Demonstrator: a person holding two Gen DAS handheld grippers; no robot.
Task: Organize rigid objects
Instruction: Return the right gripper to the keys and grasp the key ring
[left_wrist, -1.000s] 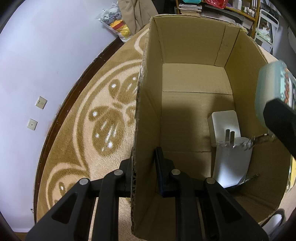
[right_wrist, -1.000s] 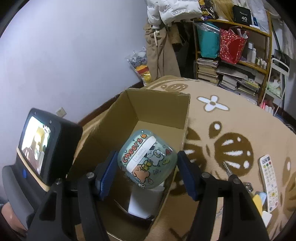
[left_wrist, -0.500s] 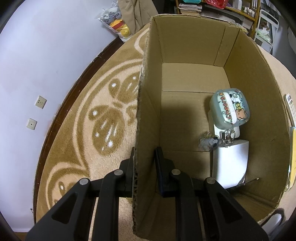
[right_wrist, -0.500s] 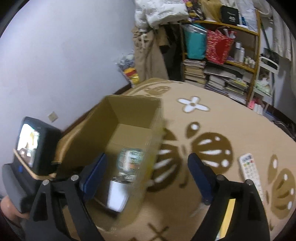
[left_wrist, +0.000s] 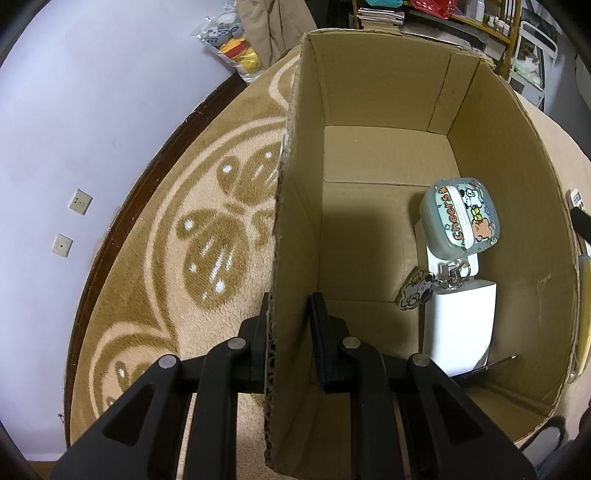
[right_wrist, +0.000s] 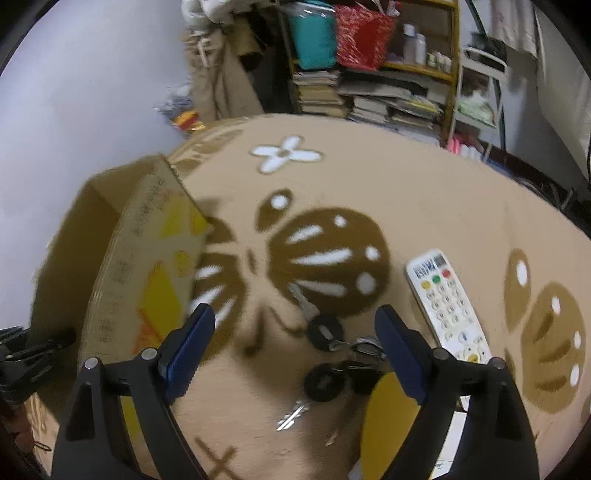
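Observation:
A cardboard box (left_wrist: 373, 92) stands open on the rug. My left gripper (left_wrist: 291, 332) is shut on its left wall. Inside, at the right, a teal cartoon case (left_wrist: 460, 221) with a keychain charm (left_wrist: 415, 293) rests on white blocks (left_wrist: 460, 325). My right gripper (right_wrist: 295, 347) is open and holds nothing, hovering above the rug beside the box (right_wrist: 140, 258). Below it lie a bunch of black-headed keys (right_wrist: 328, 354), a white remote (right_wrist: 447, 302) and a yellow flat item (right_wrist: 388, 421).
The wall with two sockets (left_wrist: 72, 218) runs along the left. A bag of plush toys (left_wrist: 231, 44) leans at the rug's far edge. Shelves with books and bags (right_wrist: 369, 66) stand at the back. The patterned rug (right_wrist: 424, 192) stretches right of the box.
The right gripper let go of the teal case, which dropped into the box onto the white blocks. That gripper then swung right, over the keys and remote. The left gripper stayed put.

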